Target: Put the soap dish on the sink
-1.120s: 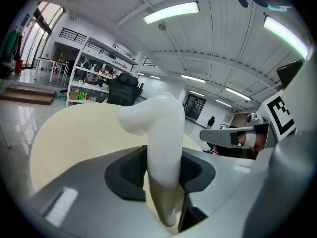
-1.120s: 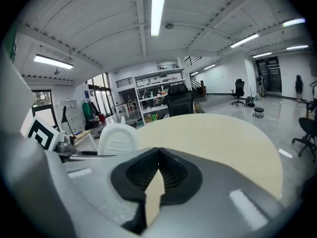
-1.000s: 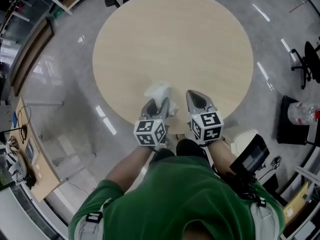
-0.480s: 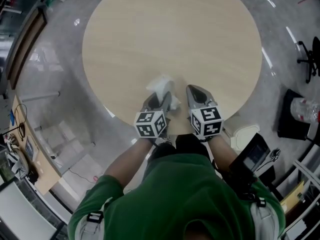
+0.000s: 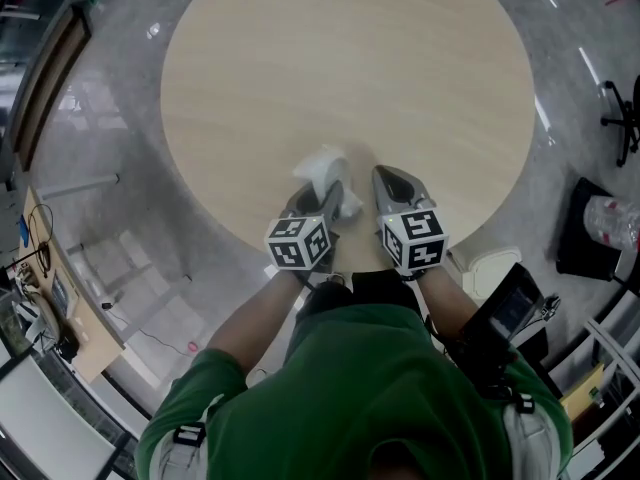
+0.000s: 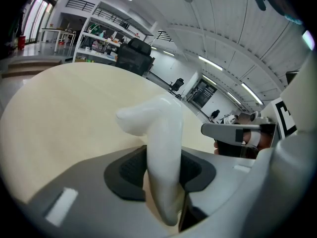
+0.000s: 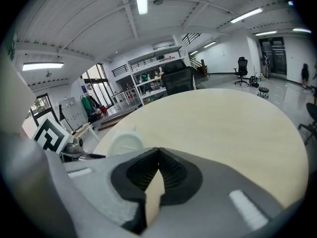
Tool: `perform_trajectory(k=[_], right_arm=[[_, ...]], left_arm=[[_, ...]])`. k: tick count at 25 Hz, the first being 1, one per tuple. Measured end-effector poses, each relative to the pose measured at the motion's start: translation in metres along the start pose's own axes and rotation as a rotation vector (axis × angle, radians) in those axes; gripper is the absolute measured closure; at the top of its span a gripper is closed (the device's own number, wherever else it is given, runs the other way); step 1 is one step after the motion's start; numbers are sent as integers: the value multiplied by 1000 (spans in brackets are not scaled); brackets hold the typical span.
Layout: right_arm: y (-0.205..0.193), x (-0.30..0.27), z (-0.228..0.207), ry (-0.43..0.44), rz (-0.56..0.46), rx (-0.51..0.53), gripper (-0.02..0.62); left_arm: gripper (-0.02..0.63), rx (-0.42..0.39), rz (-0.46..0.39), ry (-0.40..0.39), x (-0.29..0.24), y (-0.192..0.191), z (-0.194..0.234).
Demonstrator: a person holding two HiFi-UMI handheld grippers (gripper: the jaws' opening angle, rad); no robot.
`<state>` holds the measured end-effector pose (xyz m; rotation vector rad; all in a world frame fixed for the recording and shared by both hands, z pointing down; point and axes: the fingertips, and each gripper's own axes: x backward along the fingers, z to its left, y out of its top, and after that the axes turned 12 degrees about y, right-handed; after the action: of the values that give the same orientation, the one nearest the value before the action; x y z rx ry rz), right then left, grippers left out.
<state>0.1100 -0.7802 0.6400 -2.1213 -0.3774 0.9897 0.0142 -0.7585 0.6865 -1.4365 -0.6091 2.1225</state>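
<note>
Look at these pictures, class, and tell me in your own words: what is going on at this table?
A person in a green top stands at a round wooden table with a gripper in each hand. The left gripper is clamped on a white soap dish, held over the table's near part. The right gripper is shut and empty beside it. No sink shows in any view.

Round pale wooden table (image 5: 350, 68), glossy grey floor (image 5: 110, 108), black office chair (image 7: 178, 78), stocked shelves (image 6: 101, 38).
</note>
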Motion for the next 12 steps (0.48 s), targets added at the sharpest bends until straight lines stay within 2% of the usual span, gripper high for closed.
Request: perform_trajectory(k=[8, 12], right_arm=[[4, -12, 2, 17, 8, 1, 594], [5, -16, 3, 22, 10, 3, 594]], left_arm=[[431, -17, 45, 37, -4, -2, 17], [415, -51, 98, 64, -6, -5, 23]])
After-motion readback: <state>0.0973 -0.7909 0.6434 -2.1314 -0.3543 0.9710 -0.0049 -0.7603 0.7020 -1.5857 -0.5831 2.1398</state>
